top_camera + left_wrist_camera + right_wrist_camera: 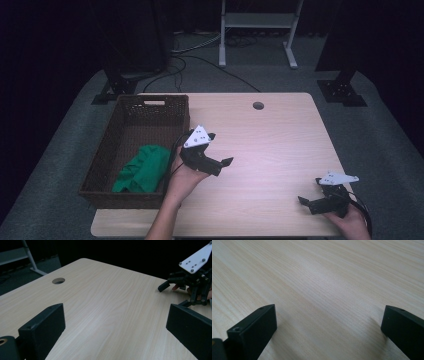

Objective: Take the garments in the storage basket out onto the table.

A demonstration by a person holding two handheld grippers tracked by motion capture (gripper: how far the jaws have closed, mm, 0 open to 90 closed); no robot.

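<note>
The green cloth (141, 169) lies crumpled in the near half of the dark wicker basket (134, 197), which stands on the left part of the wooden table (280, 145). Judged from this layout, the cloth is deposited and both grippers are clear of it.

Left gripper (220, 165): held above the table just beside the basket's right wall, jaws pointing right, toward the other hand. The left gripper view shows both jaws spread wide with bare tabletop between them; they hold nothing and touch nothing. This pose suits a withdrawal from the basket.

Right gripper (310, 202): held low near the table's near right corner, well apart from the basket, jaws pointing left. The right gripper view shows its jaws spread wide over bare wood grain, close to the surface; contact cannot be confirmed. It holds nothing and appears parked in a standby position.
</note>
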